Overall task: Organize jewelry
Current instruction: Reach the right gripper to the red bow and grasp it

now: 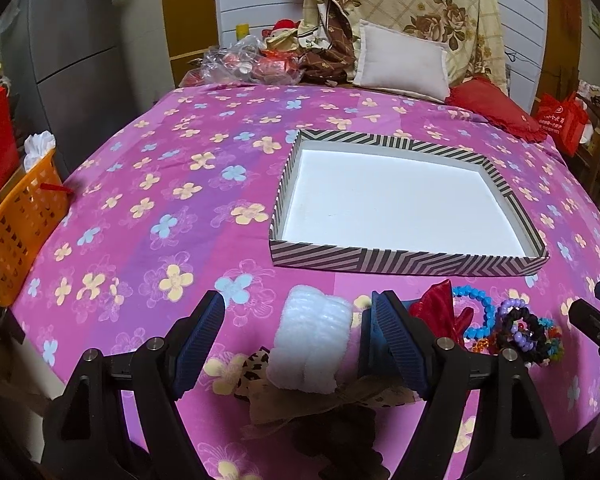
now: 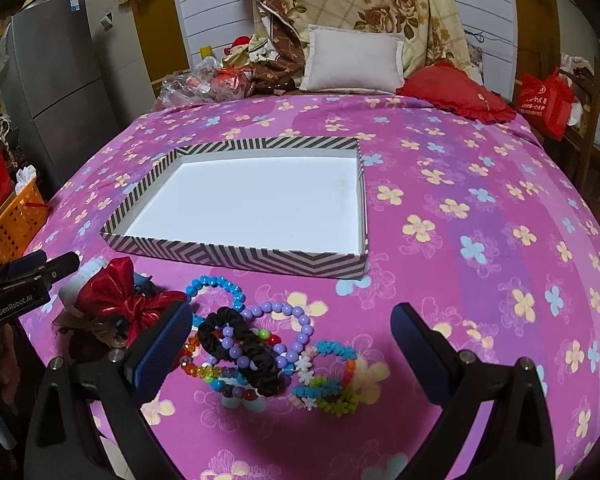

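On the flowered pink bedspread [image 1: 148, 208], the left gripper [image 1: 298, 324] stands spread around a fluffy white scrunchie [image 1: 310, 344], not touching it. Beyond lies the shallow striped cardboard tray [image 2: 236, 258], white inside. Only the right wrist view shows the full tangle: red satin bow [image 2: 112, 294], blue bead bracelet [image 2: 220, 286], black scrunchie [image 2: 240, 350], lilac beads [image 2: 296, 316]. The right gripper [image 2: 290, 326] hangs spread above them.

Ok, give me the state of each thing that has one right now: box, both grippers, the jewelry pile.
Striped box: open, empty, no lid on.
Left gripper: open, white scrunchie between its fingers, not clamped.
Right gripper: open, over the bracelets.
Bracelets: loose, overlapping heap on the bedspread, outside the box.
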`<state>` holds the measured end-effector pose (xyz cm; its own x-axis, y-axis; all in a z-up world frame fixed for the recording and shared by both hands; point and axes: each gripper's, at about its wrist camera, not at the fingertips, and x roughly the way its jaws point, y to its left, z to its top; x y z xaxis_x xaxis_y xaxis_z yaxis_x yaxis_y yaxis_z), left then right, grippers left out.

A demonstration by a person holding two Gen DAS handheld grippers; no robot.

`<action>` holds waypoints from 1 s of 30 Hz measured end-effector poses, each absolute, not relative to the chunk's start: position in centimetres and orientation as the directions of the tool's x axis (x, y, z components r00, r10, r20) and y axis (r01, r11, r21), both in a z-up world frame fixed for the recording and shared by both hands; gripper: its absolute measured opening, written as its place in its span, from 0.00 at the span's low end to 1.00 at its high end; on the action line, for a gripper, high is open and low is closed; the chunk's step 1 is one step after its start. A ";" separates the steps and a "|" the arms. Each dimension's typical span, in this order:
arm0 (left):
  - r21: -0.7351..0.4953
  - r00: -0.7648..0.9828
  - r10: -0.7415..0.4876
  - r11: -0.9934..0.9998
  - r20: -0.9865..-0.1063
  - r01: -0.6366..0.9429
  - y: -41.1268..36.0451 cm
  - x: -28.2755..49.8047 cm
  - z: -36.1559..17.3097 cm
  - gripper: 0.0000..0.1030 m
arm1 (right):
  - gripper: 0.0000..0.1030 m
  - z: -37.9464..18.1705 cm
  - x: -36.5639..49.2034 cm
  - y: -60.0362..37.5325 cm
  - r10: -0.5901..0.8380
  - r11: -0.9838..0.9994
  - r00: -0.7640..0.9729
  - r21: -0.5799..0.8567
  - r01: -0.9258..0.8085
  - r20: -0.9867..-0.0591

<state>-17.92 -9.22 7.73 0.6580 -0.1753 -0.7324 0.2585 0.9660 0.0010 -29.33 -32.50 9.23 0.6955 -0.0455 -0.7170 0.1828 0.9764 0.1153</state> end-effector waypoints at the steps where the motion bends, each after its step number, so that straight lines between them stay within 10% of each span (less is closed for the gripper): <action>1: -0.001 0.656 -0.177 0.966 -0.734 0.259 -9.3 -18.0 7.7 0.71 | 0.99 9.2 -29.4 -32.5 -0.046 0.977 0.696 0.114 0.181 -0.716; 30: -0.025 0.630 -0.198 0.962 -0.751 0.272 -9.6 -18.2 7.7 0.71 | 0.98 8.7 -29.2 -31.2 -0.005 0.986 0.683 0.108 0.124 -0.731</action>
<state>-18.23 -9.60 7.68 0.6298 -0.1979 -0.7511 0.2723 0.9619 -0.0251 -29.16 -31.22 8.71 0.6828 -0.0051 -0.7306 0.1235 0.9864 0.1085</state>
